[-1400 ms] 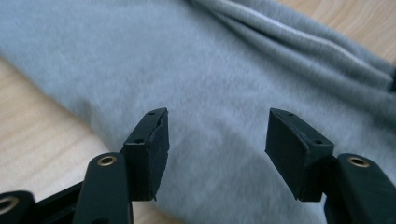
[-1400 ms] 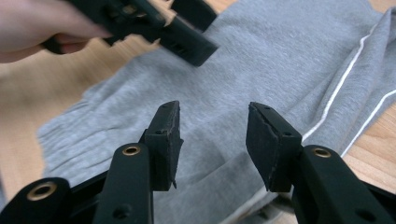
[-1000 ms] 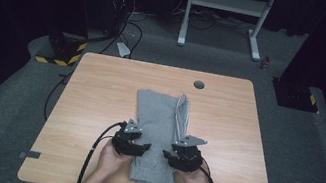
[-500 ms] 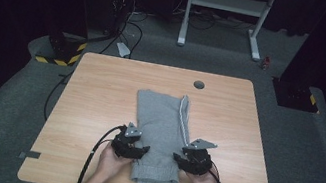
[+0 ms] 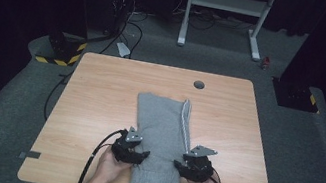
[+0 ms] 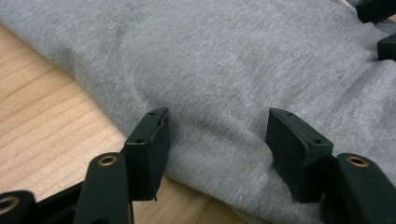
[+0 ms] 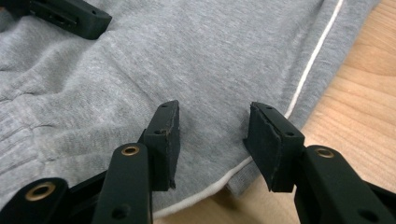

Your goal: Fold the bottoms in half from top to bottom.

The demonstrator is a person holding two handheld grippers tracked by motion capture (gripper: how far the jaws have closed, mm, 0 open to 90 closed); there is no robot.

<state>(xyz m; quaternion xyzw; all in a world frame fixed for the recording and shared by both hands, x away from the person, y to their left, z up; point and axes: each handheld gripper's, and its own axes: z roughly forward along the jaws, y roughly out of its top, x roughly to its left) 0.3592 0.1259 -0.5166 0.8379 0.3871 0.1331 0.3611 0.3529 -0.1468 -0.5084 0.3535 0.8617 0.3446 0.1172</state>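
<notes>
Right tool (image 5: pixel 186 167) lower beside grey trousers (image 5: pixel 161 124).

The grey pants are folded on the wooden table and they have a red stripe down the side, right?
Not quite. The stripe on the grey pants is white, not red; the right gripper view shows it clearly along the edge. The rest is right: they lie folded on the wooden table.

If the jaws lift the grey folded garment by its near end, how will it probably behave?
The grey folded garment looks like soft jersey that wrinkles near its ribbed band, so it will probably sag and unfold rather than stay flat. It seems light. The matte knit should not slip easily, though a push may bunch it on the wooden table.
</notes>
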